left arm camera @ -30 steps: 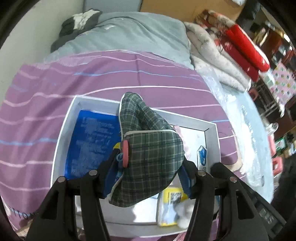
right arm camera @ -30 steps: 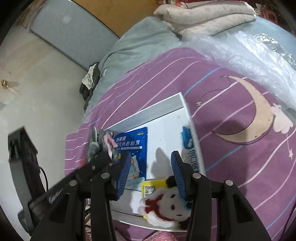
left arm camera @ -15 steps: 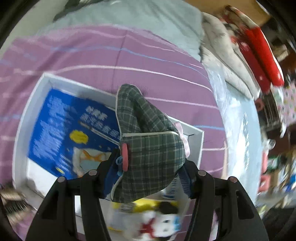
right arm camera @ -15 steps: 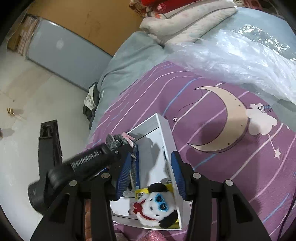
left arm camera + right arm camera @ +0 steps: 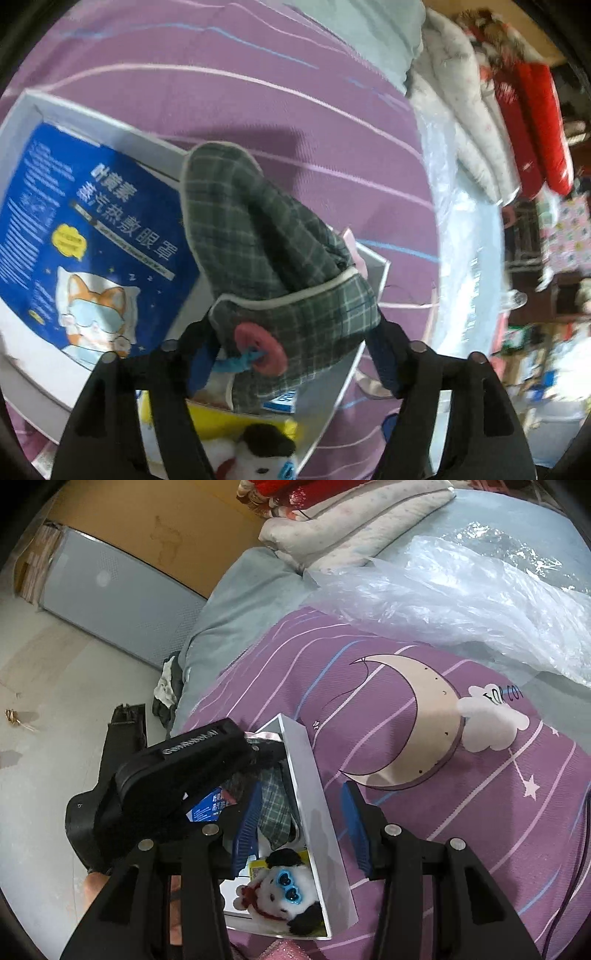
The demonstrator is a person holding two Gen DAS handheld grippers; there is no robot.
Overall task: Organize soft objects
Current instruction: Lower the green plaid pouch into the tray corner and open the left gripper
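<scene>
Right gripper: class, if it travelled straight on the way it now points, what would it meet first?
Probably the white box's side wall, which stands between the fingers of the right gripper; beyond it lies the purple bedspread. Depth is uncertain.

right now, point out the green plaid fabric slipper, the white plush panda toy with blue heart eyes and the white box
green plaid fabric slipper (image 5: 266, 236), left wrist view, on its plaid upper
white plush panda toy (image 5: 284, 893), right wrist view, on its face
white box (image 5: 314, 812), right wrist view, on its side wall

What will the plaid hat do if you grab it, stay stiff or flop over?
Probably flop. The plaid hat is soft cloth that folds and sags between the opening jaws of the left gripper, so it likely bends wherever it is pinched. It looks light for its size, and unlikely to roll or break when it lands in the box.
</scene>
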